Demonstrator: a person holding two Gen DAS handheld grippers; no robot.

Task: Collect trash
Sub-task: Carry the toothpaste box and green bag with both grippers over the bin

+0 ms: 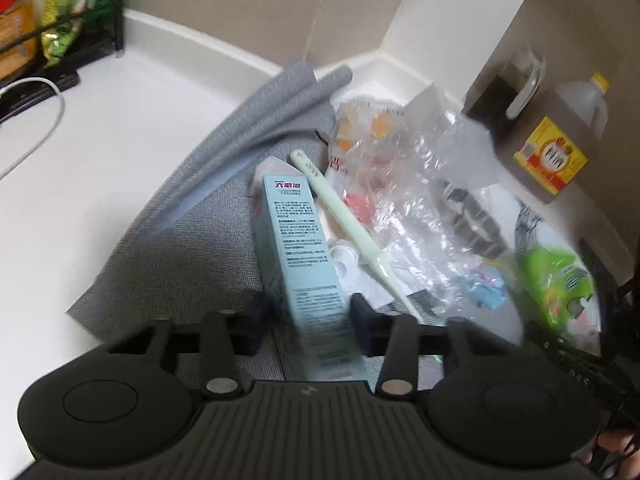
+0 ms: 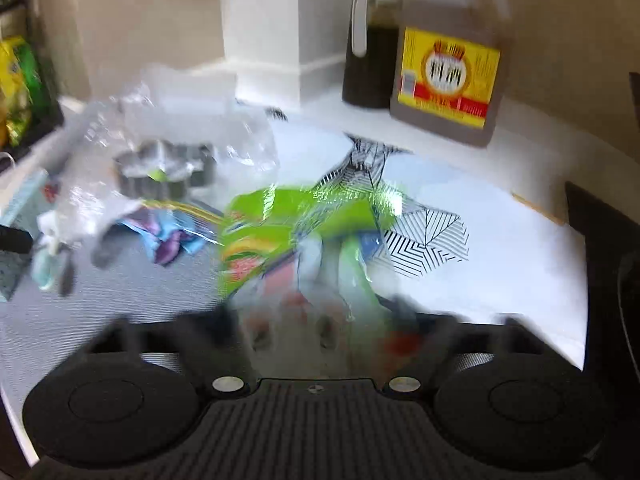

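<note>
My left gripper (image 1: 310, 320) is shut on a light blue toothpaste box (image 1: 298, 240) that sticks out forward over a grey cloth (image 1: 192, 240). A pale green toothbrush (image 1: 344, 228) lies just right of the box. Crumpled clear plastic (image 1: 404, 184) and small wrappers (image 1: 486, 288) lie beyond. My right gripper (image 2: 320, 320) is shut on a green snack bag (image 2: 304, 236); the view is blurred. The green bag also shows in the left wrist view (image 1: 560, 280). Clear plastic (image 2: 168, 152) lies to its left.
Two dark bottles, one with a yellow label (image 2: 448, 72) and one with a white handle (image 2: 372, 40), stand by the wall. A black-and-white patterned sheet (image 2: 420, 240) lies on the white counter (image 1: 100, 160). A black rack with snack packs (image 1: 52, 12) stands at far left.
</note>
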